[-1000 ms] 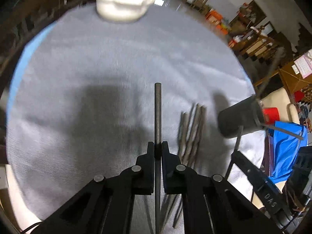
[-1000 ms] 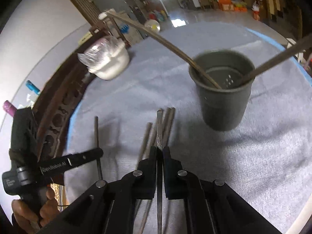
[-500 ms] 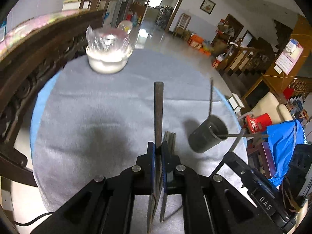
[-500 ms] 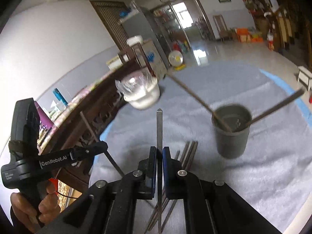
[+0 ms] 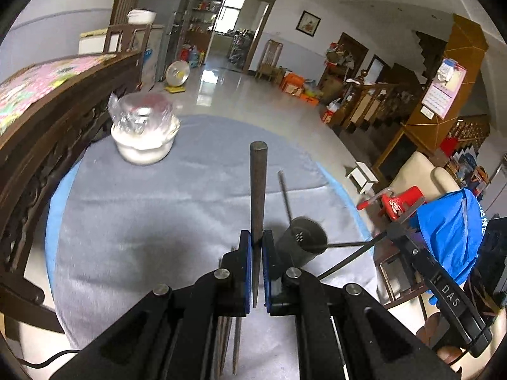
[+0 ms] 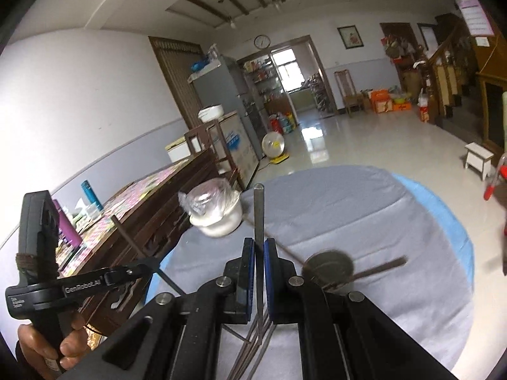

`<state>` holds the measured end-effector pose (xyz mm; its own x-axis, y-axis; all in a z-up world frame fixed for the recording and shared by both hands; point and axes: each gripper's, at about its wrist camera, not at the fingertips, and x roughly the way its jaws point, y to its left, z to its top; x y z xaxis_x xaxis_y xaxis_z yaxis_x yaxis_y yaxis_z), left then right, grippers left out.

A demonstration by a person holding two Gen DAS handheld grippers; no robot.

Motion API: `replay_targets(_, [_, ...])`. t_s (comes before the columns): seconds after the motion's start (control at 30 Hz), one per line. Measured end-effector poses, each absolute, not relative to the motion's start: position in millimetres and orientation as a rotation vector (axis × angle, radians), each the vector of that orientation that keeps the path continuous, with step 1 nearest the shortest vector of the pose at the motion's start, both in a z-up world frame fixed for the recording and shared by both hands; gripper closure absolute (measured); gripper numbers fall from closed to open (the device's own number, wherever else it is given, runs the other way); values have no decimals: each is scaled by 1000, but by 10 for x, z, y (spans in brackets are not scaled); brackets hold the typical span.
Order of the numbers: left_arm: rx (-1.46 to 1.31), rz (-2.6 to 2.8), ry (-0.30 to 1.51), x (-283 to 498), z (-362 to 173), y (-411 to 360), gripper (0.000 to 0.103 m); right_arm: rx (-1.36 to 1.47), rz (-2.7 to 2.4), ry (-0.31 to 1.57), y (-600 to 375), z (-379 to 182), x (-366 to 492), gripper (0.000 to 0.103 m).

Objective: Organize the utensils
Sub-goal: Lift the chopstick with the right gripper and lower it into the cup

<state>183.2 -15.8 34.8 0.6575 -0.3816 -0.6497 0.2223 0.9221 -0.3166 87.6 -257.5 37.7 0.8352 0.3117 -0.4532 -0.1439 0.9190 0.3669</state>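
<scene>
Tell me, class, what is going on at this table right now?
A person holds a two-finger tool in each hand. The left claw is shut on one dark chopstick, and the right claw is shut on another chopstick; both are held above the grey tablecloth. A dark cup on the cloth already holds two chopsticks, and a loose bunch lies on the cloth below the claws. A white wrapped bowl sits at the far side.

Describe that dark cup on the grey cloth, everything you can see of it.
The dark grey round plastic-looking cup stands upright on the grey tablecloth, open at the top, with small drain holes in its bottom. Two thin dark chopsticks lean inside it, poking out over the rim in different directions. Neither gripper touches it.
</scene>
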Motion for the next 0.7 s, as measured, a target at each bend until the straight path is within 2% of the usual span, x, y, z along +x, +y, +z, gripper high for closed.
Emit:
replay_targets(0.47, [-215, -390, 671, 2051, 879, -554, 96, 295, 92, 436, -2985, 824, 1216, 96])
replay_targets(0.7, [-234, -398, 636, 2252, 858, -795, 96, 285, 4, 415, -3099, 783, 1503, 96])
